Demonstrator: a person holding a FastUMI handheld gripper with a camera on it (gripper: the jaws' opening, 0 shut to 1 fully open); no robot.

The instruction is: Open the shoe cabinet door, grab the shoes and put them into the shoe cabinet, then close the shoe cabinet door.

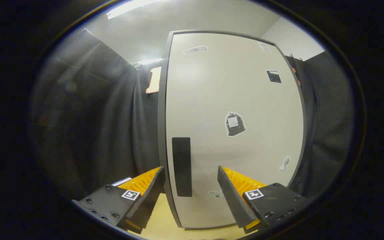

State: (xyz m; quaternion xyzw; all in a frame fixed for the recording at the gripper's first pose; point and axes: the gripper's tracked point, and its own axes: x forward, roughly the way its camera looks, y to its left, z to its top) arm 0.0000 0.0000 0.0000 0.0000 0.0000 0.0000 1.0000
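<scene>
The shoe cabinet door is a tall white panel with a dark frame, standing right ahead of me and looking shut. A dark vertical handle sits near its left edge, low down. My gripper is open, and the handle and the door's left edge lie between the two fingers. The left finger is just outside the door's left edge; the right finger is in front of the door face. I cannot tell whether either finger touches the door.
Several stickers dot the door, among them a black bag-shaped one. Black cloth hangs to the left and right of the cabinet. A pale wooden floor shows below the fingers.
</scene>
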